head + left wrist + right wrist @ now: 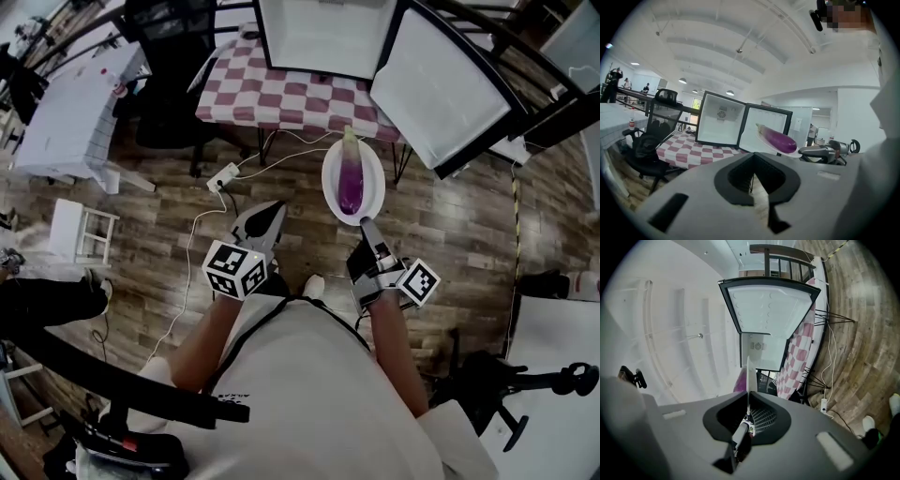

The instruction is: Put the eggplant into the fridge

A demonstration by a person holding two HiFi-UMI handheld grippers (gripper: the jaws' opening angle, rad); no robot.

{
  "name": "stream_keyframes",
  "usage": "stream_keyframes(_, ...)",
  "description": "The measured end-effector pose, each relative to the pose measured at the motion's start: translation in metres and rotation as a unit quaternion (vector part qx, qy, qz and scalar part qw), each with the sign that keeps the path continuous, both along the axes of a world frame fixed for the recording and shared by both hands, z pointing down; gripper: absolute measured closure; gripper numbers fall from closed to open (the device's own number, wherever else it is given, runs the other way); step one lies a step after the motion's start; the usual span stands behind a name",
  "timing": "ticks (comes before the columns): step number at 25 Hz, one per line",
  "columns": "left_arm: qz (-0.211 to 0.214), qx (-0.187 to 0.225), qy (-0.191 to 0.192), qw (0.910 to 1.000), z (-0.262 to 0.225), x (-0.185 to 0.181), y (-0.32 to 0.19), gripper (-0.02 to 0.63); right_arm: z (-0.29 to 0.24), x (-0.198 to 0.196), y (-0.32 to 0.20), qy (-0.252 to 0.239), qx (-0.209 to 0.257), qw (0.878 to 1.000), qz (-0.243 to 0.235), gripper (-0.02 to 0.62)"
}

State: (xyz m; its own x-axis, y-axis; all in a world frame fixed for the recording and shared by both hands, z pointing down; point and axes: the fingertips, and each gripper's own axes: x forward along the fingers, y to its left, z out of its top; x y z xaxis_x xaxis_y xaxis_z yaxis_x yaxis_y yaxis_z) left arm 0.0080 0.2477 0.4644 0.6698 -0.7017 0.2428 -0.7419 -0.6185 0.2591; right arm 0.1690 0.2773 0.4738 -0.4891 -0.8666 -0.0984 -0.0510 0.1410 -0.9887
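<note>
Though right gripper [748, 398] clamps plate [748, 373] edge-on, eggplant [349, 183] seen overhead

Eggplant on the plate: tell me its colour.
Eggplant: purple, pale at its stem; best in head view.

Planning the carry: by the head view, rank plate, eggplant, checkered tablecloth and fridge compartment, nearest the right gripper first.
1. White plate, its rim clamped in the right gripper.
2. Eggplant, lying on that plate.
3. Checkered tablecloth, ahead, past the plate.
4. Fridge compartment, on the table, farthest.
</note>
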Motion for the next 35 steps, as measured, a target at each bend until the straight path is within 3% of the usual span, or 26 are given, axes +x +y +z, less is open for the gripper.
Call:
stream_keyframes(10, -0.031, 0.000, -0.009, 0.9995, -0.002, -0.009, -0.005, 0.603, 0.012, 0.013, -0.002, -0.011, -0.021, 1.000, -0.004, 0.569)
stream_keyframes(21, -0.025, 0.001, -0.011, 0.9996, 0.003, -0.008, -0.035, 0.602, 0.016, 0.005, -0.028, -0.005, -0.026, 1.000, -0.007, 0.568)
stream_keyframes(35, 0.002, 0.005, -0.020, 0.9998, 0.008, -0.026, -0.142, 0.603, 0.017, -0.025, -0.112, 0.002, -0.031, 0.999, 0.012, 0.568)
